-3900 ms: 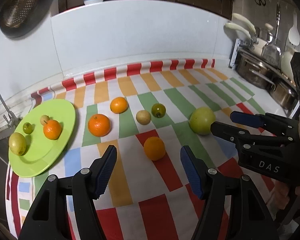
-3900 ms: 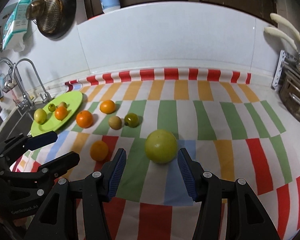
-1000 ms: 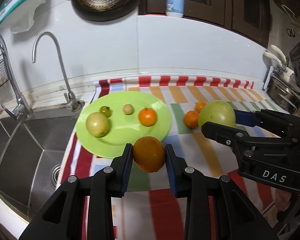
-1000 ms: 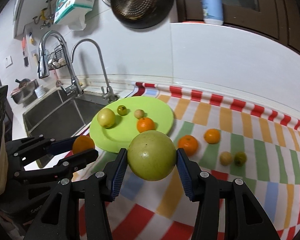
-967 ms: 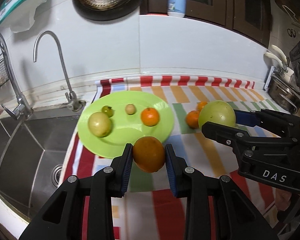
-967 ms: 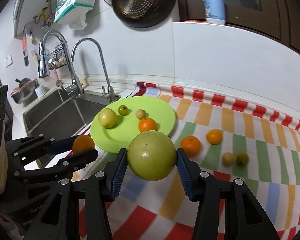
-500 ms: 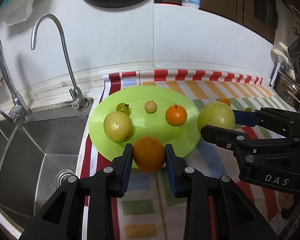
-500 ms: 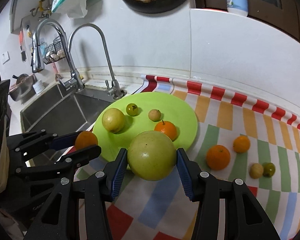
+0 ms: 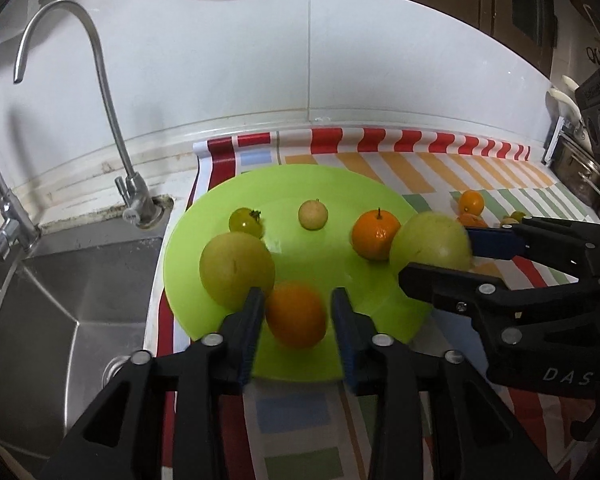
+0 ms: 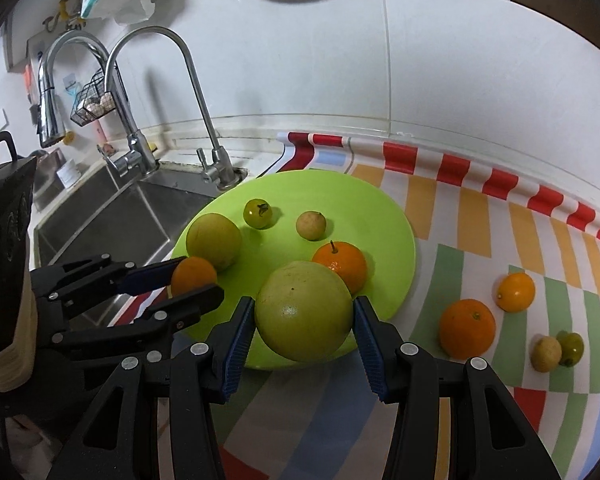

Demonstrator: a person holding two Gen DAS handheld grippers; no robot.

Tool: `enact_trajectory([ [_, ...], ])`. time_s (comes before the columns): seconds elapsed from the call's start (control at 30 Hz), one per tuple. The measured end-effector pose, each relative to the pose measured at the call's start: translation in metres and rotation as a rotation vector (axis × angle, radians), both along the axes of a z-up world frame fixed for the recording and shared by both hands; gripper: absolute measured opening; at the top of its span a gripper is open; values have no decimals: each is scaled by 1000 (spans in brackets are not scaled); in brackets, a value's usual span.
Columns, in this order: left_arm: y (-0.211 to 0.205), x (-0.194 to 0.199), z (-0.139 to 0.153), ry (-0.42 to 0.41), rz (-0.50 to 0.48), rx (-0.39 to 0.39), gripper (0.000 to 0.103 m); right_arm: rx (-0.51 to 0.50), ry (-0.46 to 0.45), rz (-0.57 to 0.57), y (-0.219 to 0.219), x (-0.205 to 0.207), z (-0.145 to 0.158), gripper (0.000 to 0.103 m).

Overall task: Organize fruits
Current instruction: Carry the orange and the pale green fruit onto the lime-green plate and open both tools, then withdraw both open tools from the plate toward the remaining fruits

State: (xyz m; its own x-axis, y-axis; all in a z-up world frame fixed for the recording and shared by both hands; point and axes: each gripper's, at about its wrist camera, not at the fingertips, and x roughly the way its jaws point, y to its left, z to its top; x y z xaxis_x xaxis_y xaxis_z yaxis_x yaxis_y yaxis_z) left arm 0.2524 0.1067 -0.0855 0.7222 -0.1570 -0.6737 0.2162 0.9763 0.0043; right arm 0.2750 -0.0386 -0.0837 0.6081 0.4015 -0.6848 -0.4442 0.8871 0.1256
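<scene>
- The left claw [image 9: 296, 312] is gripping an orange [image 9: 296, 314] between its blue pads, and it is holding this fruit above the near rim of the green plate [image 9: 340, 184].
- The right claw [image 10: 304, 330] is gripping a big green fruit [image 10: 303, 316] and is holding it over the near part of the same plate, just beside a stemmed orange [image 10: 340, 266] that is lying there.
- Four fruits are already lying on the plate: the stemmed orange, a large yellow-green fruit [image 10: 213, 241], a small green one [image 10: 257, 213] and a small pale one [image 10: 310, 224].
- The plate is standing at the left end of the striped cloth [image 10: 480, 208] on the tabletop, close to the sink [image 10: 112, 216].
- Four fruits are still waiting on the cloth, toward the right side: two oranges [image 10: 467, 328] and a small touching pair, one pale [image 10: 545, 353] and one green [image 10: 571, 349].
- So, in my judgement, the task is about half done: after these two fruits are released on the plate, four more are remaining.
- I cannot tell if the two held fruits are already touching the plate.
</scene>
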Motion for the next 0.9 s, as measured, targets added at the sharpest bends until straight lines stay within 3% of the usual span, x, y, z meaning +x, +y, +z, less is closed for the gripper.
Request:
enact_trajectory([
  [0.03,1,0,0,-4,9,8,47,-1,-3,0,0,1,0,51],
  [0.17,6,-2,4,-9,37,4,50,-3,-42,-35,-5,1,6,65],
  [0.57,3,-30,12,-19,73,1,56,-16,-73,-99,-23,-19,16,65],
  [0.9,-10,-55,36,-83,80,-3,61,5,-96,-140,-42,-43,26,65],
])
